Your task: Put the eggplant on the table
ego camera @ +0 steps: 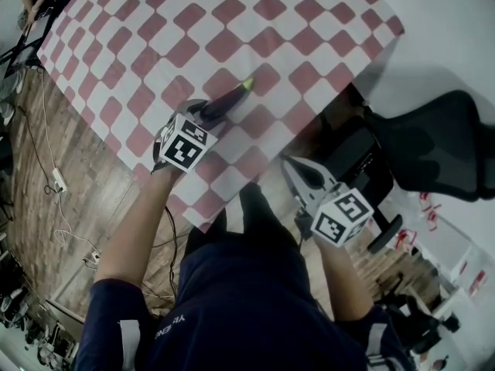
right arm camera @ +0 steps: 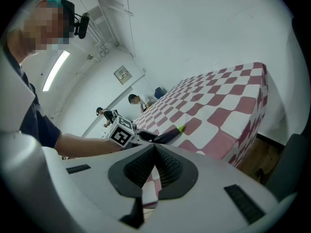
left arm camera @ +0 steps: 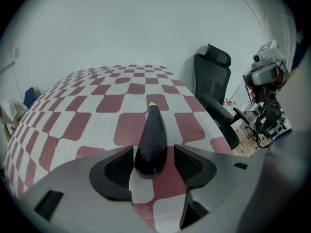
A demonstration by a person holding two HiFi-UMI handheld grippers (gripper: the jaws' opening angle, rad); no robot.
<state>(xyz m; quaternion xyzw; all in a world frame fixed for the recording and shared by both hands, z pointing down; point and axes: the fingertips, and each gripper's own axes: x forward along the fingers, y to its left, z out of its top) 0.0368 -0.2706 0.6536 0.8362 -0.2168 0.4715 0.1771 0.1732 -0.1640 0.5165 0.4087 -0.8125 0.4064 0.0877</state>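
A dark purple eggplant with a green tip lies on the red-and-white checked tablecloth, near the table's front edge. My left gripper stands over its blunt end, pointing steeply down. In the left gripper view the eggplant rests on the cloth between the two dark pads, with a slim gap on the right side, so the jaws are open around it. My right gripper hangs off the table's edge, to the right of the eggplant, shut and empty. From there the eggplant shows ahead.
A black office chair stands right of the table, also seen in the left gripper view. Cables and a power strip lie on the wooden floor at left. People stand at the table's far end.
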